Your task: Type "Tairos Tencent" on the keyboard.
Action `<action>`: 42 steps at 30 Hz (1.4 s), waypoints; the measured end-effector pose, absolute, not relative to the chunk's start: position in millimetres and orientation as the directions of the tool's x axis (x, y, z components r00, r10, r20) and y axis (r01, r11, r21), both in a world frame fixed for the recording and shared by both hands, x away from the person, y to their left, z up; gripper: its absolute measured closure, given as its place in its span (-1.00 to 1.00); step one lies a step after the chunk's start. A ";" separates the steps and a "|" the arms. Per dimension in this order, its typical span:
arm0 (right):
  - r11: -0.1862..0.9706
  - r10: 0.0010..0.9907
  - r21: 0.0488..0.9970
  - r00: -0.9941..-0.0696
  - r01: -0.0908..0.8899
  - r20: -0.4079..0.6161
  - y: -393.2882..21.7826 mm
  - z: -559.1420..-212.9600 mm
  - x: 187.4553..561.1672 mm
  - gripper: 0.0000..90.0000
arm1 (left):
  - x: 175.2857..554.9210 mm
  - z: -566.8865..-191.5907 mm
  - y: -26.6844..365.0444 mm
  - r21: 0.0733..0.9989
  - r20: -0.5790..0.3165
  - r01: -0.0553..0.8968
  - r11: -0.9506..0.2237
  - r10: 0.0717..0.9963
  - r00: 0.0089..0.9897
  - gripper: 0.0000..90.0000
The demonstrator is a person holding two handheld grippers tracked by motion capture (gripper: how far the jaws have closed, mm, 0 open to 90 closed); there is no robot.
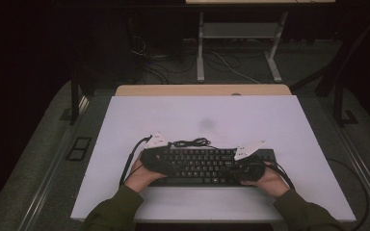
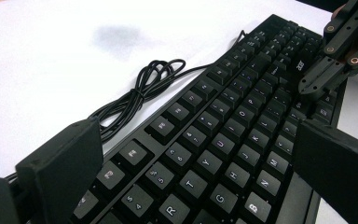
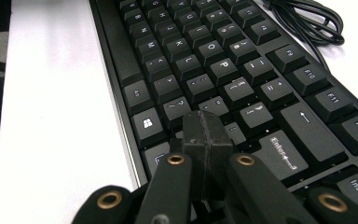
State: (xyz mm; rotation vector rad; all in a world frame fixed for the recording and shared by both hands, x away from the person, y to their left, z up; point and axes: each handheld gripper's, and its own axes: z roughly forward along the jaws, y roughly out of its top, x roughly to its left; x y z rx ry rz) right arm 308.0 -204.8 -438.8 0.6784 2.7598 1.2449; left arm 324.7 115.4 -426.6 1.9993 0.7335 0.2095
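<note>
High view first: black full-size plastic keyboard (image 1: 207,166) lying flat near the front edge of the white desk (image 1: 202,120), black cable (image 1: 192,142) bundled just behind its far rim. Left gripper (image 1: 166,163) over the letter block, right gripper (image 1: 250,169) over the Enter end.

Left gripper view: fingers (image 2: 60,168) spread wide apart, straddling the rows above R, T and G, holding nothing. Right gripper view: fingers (image 3: 207,140) pressed together into one blunt tip, poised low over the keys near Shift and Enter (contact with a keycap not clear from here).

Looks like a key-pressing step, closed right tip serving as the poker. Next move probably calls for a short straight dip onto a single cap, keeping off its neighbours, keyboard held steady.

Keycaps matte black with pale legends, low and closely packed; glossy frame; Windows key (image 3: 148,123) plainly legible.
</note>
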 end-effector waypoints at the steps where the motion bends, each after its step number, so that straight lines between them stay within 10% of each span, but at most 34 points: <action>1: 0.583 0.404 0.722 -0.904 0.373 0.141 -204.8 -438.8 308.0 0.99 | 324.6 -426.6 115.4 0.838 -0.149 0.411 -0.358 0.575 0.805 -0.96; 14: 0.582 0.405 0.722 -0.903 0.374 0.142 -204.8 -439.0 308.0 0.99 | 325.2 -426.4 117.2 0.823 -0.146 0.423 -0.378 0.580 0.801 -0.46; 31: 0.582 0.405 0.721 -0.903 0.376 0.144 -204.9 -439.0 307.9 0.99 | 328.2 -430.0 116.5 0.788 -0.171 0.460 -0.409 0.572 0.802 0.89; 42: 0.582 0.405 0.721 -0.903 0.377 0.145 -205.0 -439.0 308.0 0.99 | 329.3 -433.9 113.7 0.759 -0.176 0.477 -0.443 0.566 0.806 0.97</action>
